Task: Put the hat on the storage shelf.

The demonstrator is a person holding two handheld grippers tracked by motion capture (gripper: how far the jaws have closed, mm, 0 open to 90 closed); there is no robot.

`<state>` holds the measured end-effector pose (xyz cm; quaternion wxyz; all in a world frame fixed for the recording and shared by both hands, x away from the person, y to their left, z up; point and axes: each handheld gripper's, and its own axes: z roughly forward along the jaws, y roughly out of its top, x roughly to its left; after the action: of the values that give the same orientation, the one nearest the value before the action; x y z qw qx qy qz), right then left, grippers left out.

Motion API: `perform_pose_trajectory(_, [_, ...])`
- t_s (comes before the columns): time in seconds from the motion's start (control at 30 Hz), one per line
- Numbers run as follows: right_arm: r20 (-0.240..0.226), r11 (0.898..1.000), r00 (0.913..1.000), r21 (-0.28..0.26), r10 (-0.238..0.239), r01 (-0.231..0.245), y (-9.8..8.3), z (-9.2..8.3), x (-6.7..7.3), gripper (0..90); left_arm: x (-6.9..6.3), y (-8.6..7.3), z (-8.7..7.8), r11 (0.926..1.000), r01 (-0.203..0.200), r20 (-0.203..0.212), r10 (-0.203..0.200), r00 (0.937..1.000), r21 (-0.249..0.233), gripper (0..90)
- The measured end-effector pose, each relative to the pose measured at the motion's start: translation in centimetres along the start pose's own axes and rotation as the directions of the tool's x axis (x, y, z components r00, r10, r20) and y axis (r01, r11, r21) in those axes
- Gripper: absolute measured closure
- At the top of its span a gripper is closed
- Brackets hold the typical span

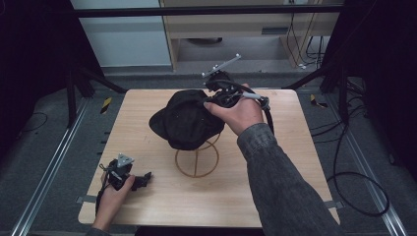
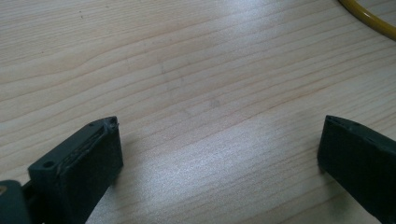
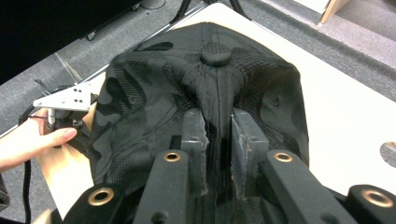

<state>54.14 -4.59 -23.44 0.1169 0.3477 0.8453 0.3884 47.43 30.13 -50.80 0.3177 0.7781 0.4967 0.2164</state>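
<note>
A black cap (image 1: pixel 184 120) sits on top of a tan wire stand (image 1: pixel 196 160) at the middle of the wooden table (image 1: pixel 280 191). My right gripper (image 1: pixel 215 98) reaches in from the far right side of the cap. In the right gripper view its jaws (image 3: pixel 218 119) pinch a fold of the cap (image 3: pixel 210 79) just below the top button. My left gripper (image 1: pixel 143 178) lies in the hand at the table's front left corner. Its jaws (image 2: pixel 219 135) stand wide open over bare wood, and a bit of the stand's ring (image 2: pixel 369 18) shows at the top right.
The other hand and its gripper (image 3: pixel 65 100) show beyond the cap in the right gripper view. Black frame posts (image 1: pixel 74 83) stand off the table's far corners. Cables (image 1: pixel 359 187) lie on the floor at the right, and a cabinet (image 1: pixel 236 29) stands behind.
</note>
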Motion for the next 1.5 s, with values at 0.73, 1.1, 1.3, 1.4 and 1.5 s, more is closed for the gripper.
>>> perform_pose_trajectory(0.73, [-0.002,0.999,0.9996,-0.018,0.027,-0.027,-0.5,-0.6,-0.8,75.2,0.0,0.0,0.0,1.0,-0.001,-0.001,0.001,1.0,0.0,0.0])
perform_pose_trajectory(1.1, [-0.008,0.998,0.9993,-0.048,0.038,-0.038,-0.8,-2.1,-1.0,74.8,0.0,0.0,0.0,1.0,-0.001,-0.001,0.001,1.0,0.0,0.0])
perform_pose_trajectory(1.3, [-0.004,0.997,0.9993,-0.06,0.038,-0.038,-1.0,-2.7,-1.2,74.3,0.0,0.0,0.0,1.0,0.0,-0.001,0.0,1.0,0.0,0.0])
perform_pose_trajectory(1.4, [-0.003,0.997,0.9993,-0.068,0.038,-0.038,-1.1,-3.1,-1.3,74.1,0.0,0.0,0.0,1.0,-0.001,-0.001,0.001,1.0,0.0,0.0])
perform_pose_trajectory(1.5, [-0.003,0.996,0.9992,-0.075,0.04,-0.041,-1.2,-3.6,-1.3,73.5,0.0,0.0,0.0,1.0,-0.001,-0.001,0.001,1.0,0.0,0.0])
